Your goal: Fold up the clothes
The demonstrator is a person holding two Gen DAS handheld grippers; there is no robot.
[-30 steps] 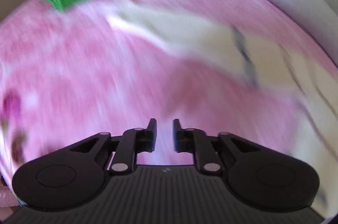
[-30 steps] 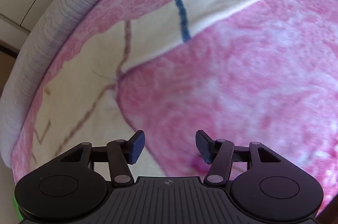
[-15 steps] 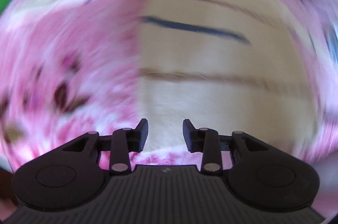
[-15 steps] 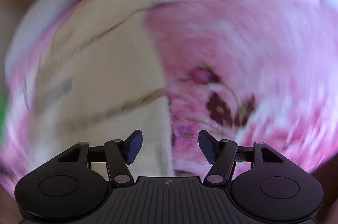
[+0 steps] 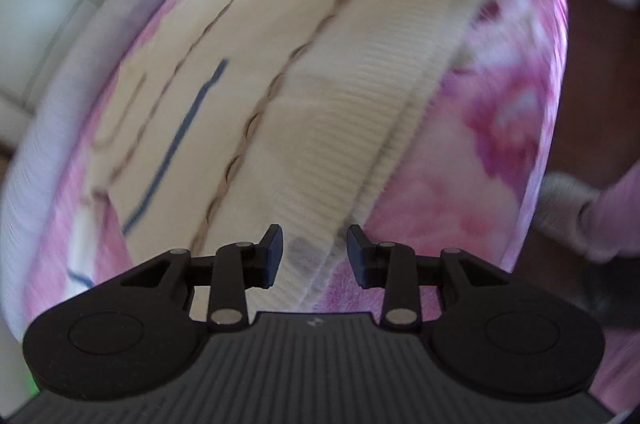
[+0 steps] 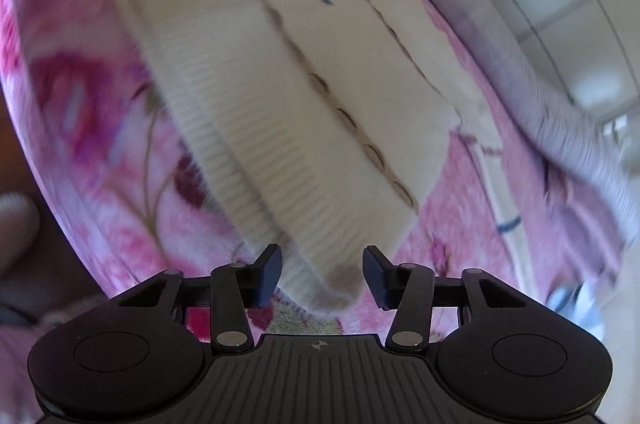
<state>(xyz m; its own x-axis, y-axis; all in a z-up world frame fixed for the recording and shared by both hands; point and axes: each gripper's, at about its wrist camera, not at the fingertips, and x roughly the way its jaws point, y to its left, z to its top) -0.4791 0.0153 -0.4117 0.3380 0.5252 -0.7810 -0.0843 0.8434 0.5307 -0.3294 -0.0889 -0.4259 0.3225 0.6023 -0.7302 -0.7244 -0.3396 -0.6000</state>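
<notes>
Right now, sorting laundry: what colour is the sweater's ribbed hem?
Cream ribbed hem; right wrist view.

One cream sweater [image 5: 344, 112] (ribbed hem), one pink floral blanket [image 5: 480, 152], two claws: left claw [image 5: 315, 256] & right claw [image 6: 322, 274].

Soft, bright daylight fills both wrist views, with no harsh glare. Motion blur smears the pink floral blanket [image 5: 500, 128] and the cream knitted garment [image 6: 280, 112], worst toward the edges, where fisheye distortion bends everything. Only each black claw body is sharp. Corners darken.
</notes>
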